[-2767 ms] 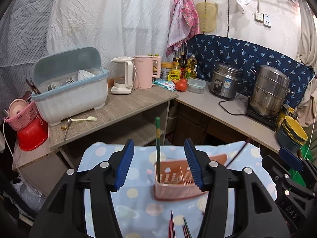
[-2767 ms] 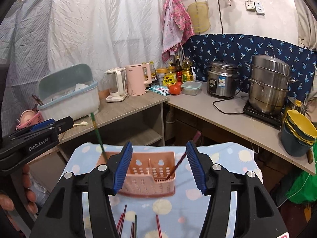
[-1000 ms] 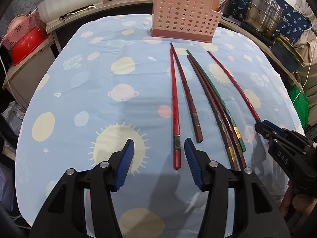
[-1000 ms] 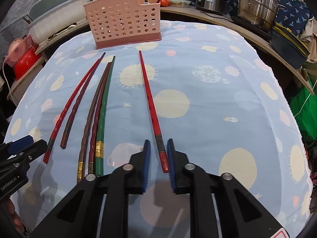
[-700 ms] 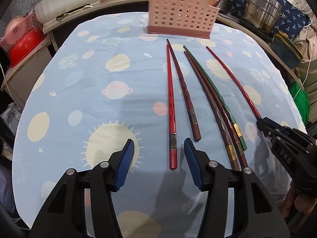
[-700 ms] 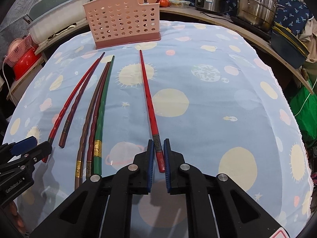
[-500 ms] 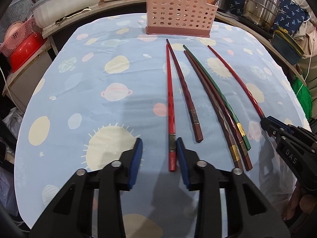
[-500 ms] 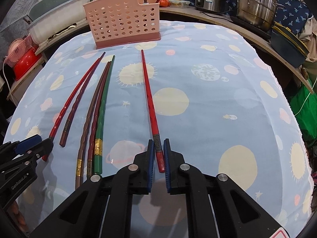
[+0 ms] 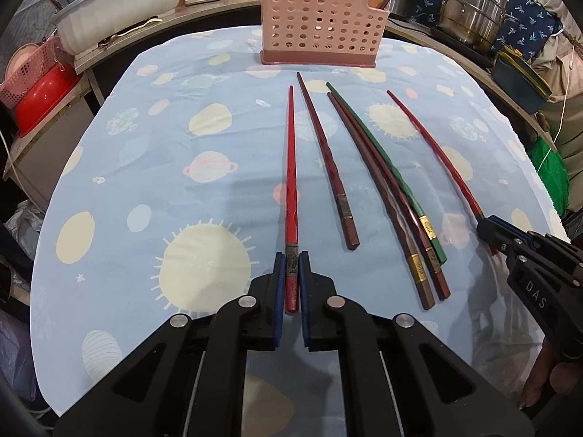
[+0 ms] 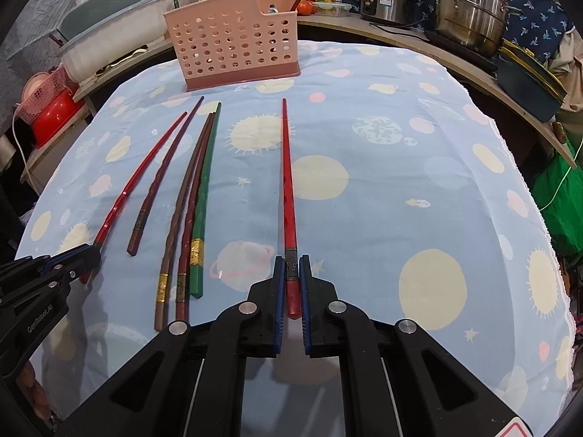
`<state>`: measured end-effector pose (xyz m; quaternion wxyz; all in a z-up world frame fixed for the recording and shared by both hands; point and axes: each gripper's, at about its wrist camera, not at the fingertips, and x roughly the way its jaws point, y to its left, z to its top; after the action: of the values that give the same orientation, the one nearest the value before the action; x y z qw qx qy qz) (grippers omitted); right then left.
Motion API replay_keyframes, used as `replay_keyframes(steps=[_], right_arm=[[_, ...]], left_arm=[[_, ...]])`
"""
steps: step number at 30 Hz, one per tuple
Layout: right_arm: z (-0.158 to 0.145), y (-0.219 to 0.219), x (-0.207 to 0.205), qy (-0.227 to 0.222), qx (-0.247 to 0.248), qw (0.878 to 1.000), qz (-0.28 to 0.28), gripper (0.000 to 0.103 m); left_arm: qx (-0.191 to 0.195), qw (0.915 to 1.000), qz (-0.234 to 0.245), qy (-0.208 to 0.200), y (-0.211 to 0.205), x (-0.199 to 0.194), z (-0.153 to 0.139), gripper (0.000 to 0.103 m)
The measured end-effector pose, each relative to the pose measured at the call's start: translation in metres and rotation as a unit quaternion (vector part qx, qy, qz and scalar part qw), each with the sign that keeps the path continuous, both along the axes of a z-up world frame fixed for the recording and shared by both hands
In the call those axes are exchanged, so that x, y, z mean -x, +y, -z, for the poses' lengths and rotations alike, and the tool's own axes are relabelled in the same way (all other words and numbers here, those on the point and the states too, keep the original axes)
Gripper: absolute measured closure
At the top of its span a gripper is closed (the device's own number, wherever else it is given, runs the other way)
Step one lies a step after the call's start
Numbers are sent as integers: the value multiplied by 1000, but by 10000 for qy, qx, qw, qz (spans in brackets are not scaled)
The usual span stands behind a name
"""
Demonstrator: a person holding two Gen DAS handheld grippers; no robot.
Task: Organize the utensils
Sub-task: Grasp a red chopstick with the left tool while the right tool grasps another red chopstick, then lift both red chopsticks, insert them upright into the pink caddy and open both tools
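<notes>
Left tongs [image 9: 291, 284] just closed, pinching leftmost red chopstick [image 9: 291, 167] flat on bench [image 9: 145, 167]; right tongs [image 10: 291, 287] already clamped rightmost red chopstick [image 10: 288, 182]. Ready for pink holder [image 10: 233, 47].

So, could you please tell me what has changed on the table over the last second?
The left gripper has just been closing its jaws and is now shut on the leftmost red chopstick. The right gripper tightened slightly on the other red chopstick. The four chopsticks between them and the pink holder stayed put.
</notes>
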<state>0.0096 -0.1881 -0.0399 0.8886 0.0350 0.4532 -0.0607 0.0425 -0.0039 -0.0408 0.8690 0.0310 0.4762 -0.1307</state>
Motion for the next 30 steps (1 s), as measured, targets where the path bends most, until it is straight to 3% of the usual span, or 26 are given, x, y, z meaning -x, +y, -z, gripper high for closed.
replay_keyframes(steps=[18, 30], right_arm=[[-88, 2, 33, -997, -92, 9949, -98, 96], [-158, -3, 29, -1698, -172, 9852, -134, 96]], left_arm=[[343, 9969, -101, -707, 8, 20, -82, 96], [553, 9891, -235, -1344, 17, 5, -156, 96]])
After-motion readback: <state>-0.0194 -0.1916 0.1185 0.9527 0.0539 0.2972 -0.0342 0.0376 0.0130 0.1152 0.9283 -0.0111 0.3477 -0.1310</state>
